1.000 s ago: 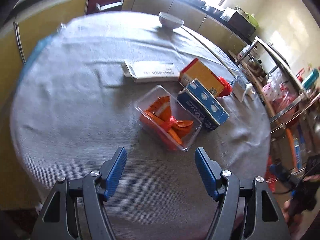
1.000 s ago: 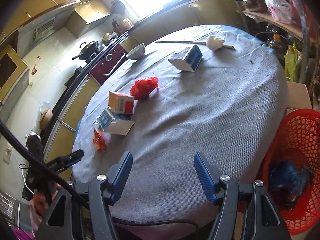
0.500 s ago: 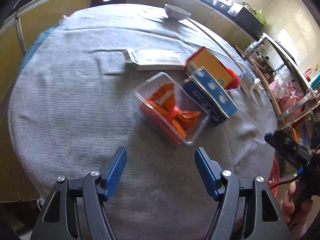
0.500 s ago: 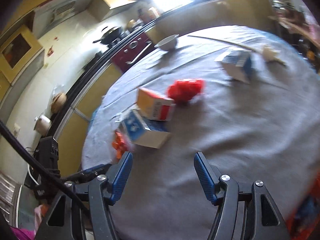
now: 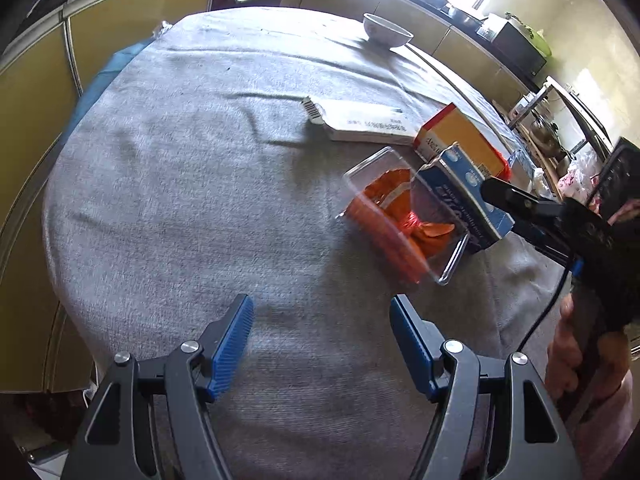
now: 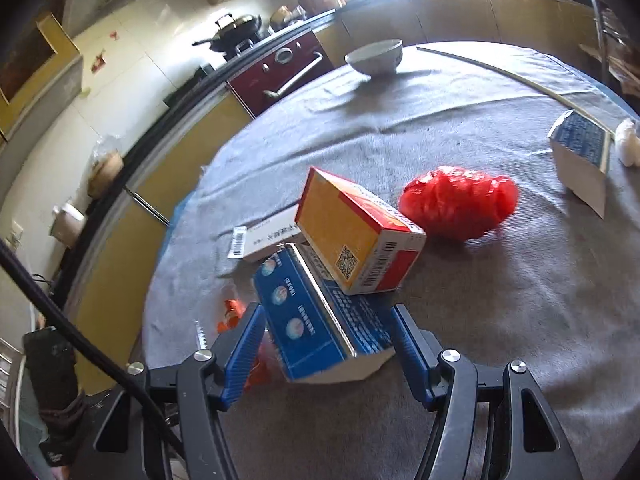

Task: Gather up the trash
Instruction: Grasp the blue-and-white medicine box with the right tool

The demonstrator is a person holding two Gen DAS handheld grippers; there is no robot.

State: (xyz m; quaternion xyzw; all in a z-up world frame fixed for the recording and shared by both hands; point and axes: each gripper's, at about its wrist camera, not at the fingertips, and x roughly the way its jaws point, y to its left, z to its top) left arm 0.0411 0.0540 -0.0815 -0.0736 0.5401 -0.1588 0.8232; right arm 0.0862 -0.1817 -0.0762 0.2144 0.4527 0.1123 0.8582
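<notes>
Grey cloth covers the round desk (image 5: 168,184) under me, with yellow cabinets curving behind it and a white bowl (image 6: 374,56) at the far edge; a second ago my right gripper (image 6: 326,350) looked across bare cloth with a red basket at its side, and now it has swung over to the pile of trash, the basket gone from its view; my left gripper (image 5: 322,338) has barely shifted, though the clear tray (image 5: 404,216) has slid toward the right of its view and my right hand (image 5: 576,356) with its black tool has come in at that edge.

Right jaws stand apart, and the blue carton (image 6: 320,316) lies between them with its near end just short of the blue pads; I cannot tell whether either pad touches it. An orange box (image 6: 360,236) leans on the far end of that carton, and a flat white box (image 6: 268,236) lies just behind to the left; orange scraps show blurred beside my left pad. Farther off sits a crumpled red bag (image 6: 458,202), and well apart at the right edge a second blue-and-white carton (image 6: 582,156) with a white wad (image 6: 628,142) next to it and a thin pale rod (image 6: 500,70) running past.

Left jaws stand apart over bare cloth, holding nothing; the clear tray of orange wrappers lies ahead and to the right, outside their gap, touching the blue carton's side.
</notes>
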